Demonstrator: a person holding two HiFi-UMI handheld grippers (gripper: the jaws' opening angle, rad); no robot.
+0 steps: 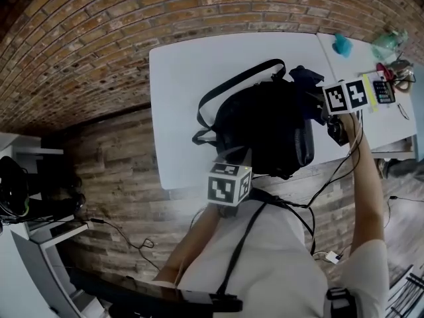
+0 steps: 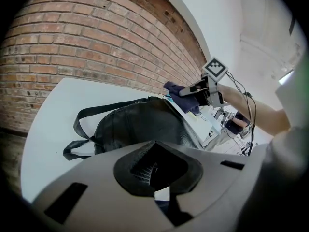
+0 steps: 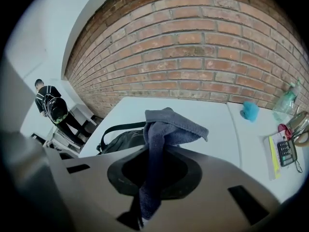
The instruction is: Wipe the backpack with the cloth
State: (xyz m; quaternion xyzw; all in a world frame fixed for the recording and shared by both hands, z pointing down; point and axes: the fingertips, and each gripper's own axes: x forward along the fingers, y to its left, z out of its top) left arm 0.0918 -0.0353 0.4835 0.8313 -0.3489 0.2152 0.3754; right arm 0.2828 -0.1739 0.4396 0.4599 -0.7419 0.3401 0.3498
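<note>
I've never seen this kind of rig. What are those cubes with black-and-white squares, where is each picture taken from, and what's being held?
No robot here: a person holds a grasping tool in each hand, and the patterned cubes are part of those tools. The head view comes from a camera on the person's head, looking down at a white table with a black backpack on it. The other two pictures come from cameras riding on each tool. The right tool is shut on a dark blue cloth, held by the backpack's right side. The left tool is at the backpack's near edge; whether it grips anything I cannot tell. A calculator lies on the adjoining table to the right.
</note>
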